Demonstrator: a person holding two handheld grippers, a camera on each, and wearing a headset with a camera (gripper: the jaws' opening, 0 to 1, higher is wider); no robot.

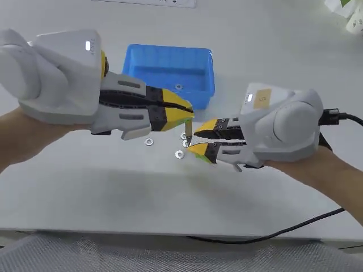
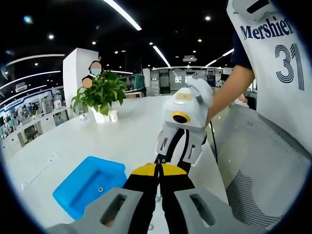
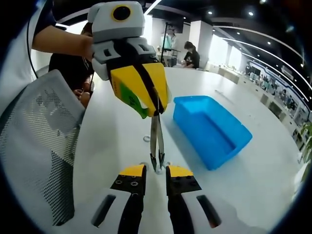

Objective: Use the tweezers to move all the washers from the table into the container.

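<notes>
**A:** Where are the tweezers?

**B:** In the left gripper [image 3: 155, 111]. Its yellow jaws are pinched tight on the top end of the tweezers [image 3: 157, 141], which hang straight down with their tips at the table [image 1: 113, 187].

**A:** And the other side?

**B:** The right gripper [image 3: 156, 171] faces the left one, low over the table. Its jaws stand a narrow way apart with nothing clamped. In the right gripper view, the tweezers' tips sit just ahead of that gap, between the two yellow jaw tips.

**A:** Is anything caught in the tweezers' tips?

**B:** I cannot tell. The tips are too small, and the jaws crowd round them.

**A:** What about the washers?

**B:** In the head view, one washer [image 1: 149, 141] lies flat on the table below the left gripper's jaws. A second washer [image 1: 180, 154] lies just beside the right gripper's lower jaw tip. Both are loose, with neither gripper touching them.

**A:** And the container?

**B:** The container [image 1: 170, 50] is blue with an open top. It stands on the table beyond both grippers, nearer the left one. A third washer [image 1: 178, 86] lies on its floor, close to the near wall.

**A:** Does the left gripper view add anything?

**B:** Its own jaws are closed together at the bottom, with the right gripper straight ahead and the container to the lower left. A plant [image 2: 100, 92] stands far back on the same table.
</notes>
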